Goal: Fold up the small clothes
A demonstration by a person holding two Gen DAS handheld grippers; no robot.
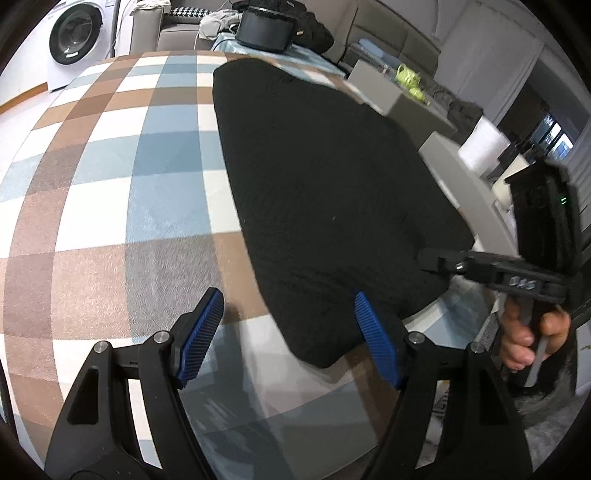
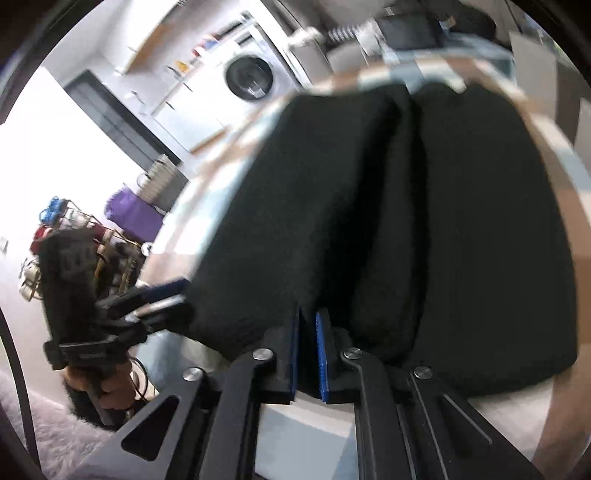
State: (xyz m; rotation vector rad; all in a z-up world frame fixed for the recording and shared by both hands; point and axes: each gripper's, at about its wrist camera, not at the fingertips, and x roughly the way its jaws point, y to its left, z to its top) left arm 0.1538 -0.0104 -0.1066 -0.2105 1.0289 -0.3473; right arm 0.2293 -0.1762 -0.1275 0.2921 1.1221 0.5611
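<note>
Right now my left claw [image 1: 288, 332] stands released, its blue ribbed pads [image 1: 201, 334] spread wide and nothing pressed between them. One pad hangs over the bare checked cloth [image 1: 110, 177]; the other sits above the near corner of the black garment [image 1: 325, 192]. From this side, that garment lies flat on the table as a dark, textured, roughly rectangular slab, running away from me toward the far edge.

My right claw [image 2: 308, 347] is clenched on the near hem of the same garment: the two blue pads [image 2: 322, 354] stand almost together, and a thin fold of black fabric is pinched between them. From that camera the garment shows two long lobes side by side with a deep crease down the middle. In the left view, the right claw reaches in at the garment's edge, with a hand [image 1: 532, 343] wrapped around its grip. In the right view, the left one appears at the picture's left edge, also held by a hand [image 2: 107, 391].

Beyond the garment, at the table's far end, sits a dark round container [image 1: 264, 31]. A white washing machine [image 1: 79, 40] stands against the wall further back, and a grey sofa [image 1: 391, 40] runs behind the table. Off to the side in the right view, I can make out a wire basket [image 2: 74, 236] of coloured items, blurred.
</note>
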